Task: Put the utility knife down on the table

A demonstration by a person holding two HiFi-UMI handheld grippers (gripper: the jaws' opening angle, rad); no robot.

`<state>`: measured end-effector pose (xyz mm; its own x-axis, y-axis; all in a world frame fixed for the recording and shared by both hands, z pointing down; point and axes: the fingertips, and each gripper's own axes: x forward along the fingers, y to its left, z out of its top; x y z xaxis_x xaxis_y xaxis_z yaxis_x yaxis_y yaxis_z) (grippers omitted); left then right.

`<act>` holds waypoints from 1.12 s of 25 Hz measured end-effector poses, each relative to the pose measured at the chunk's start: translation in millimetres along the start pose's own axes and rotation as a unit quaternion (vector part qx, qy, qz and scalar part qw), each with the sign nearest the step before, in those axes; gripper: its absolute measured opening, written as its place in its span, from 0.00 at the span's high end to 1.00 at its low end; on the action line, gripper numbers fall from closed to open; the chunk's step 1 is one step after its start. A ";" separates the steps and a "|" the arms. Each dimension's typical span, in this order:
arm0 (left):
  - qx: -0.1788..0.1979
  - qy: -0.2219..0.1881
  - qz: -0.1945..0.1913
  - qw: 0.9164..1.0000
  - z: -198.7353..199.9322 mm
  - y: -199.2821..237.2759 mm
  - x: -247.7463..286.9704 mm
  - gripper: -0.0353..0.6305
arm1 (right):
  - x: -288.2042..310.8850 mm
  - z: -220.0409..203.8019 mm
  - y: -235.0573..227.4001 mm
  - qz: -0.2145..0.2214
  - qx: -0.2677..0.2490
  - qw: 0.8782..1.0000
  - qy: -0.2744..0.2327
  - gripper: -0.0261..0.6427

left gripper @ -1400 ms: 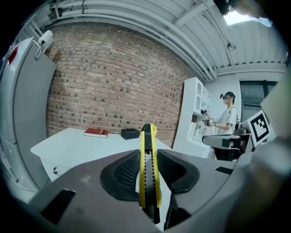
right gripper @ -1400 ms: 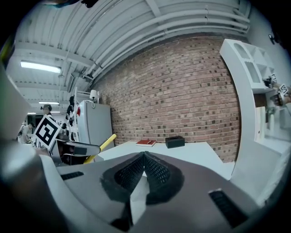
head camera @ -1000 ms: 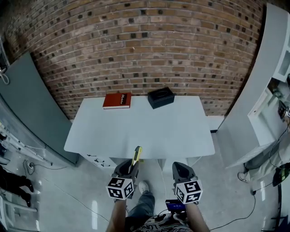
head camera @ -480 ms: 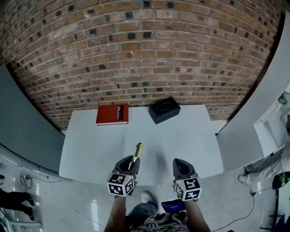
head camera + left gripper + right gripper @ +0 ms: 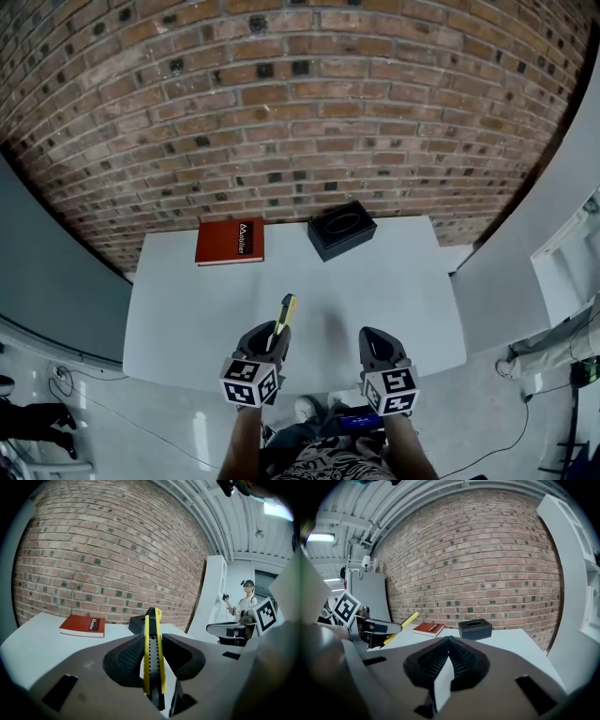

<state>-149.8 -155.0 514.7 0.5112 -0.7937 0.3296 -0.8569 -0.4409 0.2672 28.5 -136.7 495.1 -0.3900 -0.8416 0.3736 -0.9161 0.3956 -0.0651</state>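
Note:
My left gripper [image 5: 269,343] is shut on a yellow and black utility knife [image 5: 283,319], which points forward over the near part of the white table [image 5: 187,309]. In the left gripper view the utility knife [image 5: 152,653] stands clamped between the two dark pads, tip raised. My right gripper [image 5: 372,347] hangs beside it over the table's near edge, its jaws closed together with nothing between them. From the right gripper view, the knife [image 5: 401,627] shows at the left, sticking out of the left gripper.
A red book [image 5: 230,242] lies at the table's far left and a black tissue box [image 5: 341,230] at the far middle, both close to the brick wall [image 5: 300,112]. A grey panel stands at the left, white shelving at the right. A person [image 5: 244,603] stands far off.
The view has moved forward: both grippers have gone from in front of the table's near edge to over its near part. The knife stays held in the left gripper.

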 end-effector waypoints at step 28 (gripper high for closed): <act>-0.006 0.038 0.066 0.997 -9.6 -11.9 41.2 0.76 | 43.8 6.5 -52.3 0.069 0.005 0.997 0.016 0.96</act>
<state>-117.8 -178.5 533.8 0.3979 -0.8100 0.4309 -0.9164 -0.3291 0.2277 58.7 -196.7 508.9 -0.5090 -0.7677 0.3893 -0.8551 0.5027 -0.1268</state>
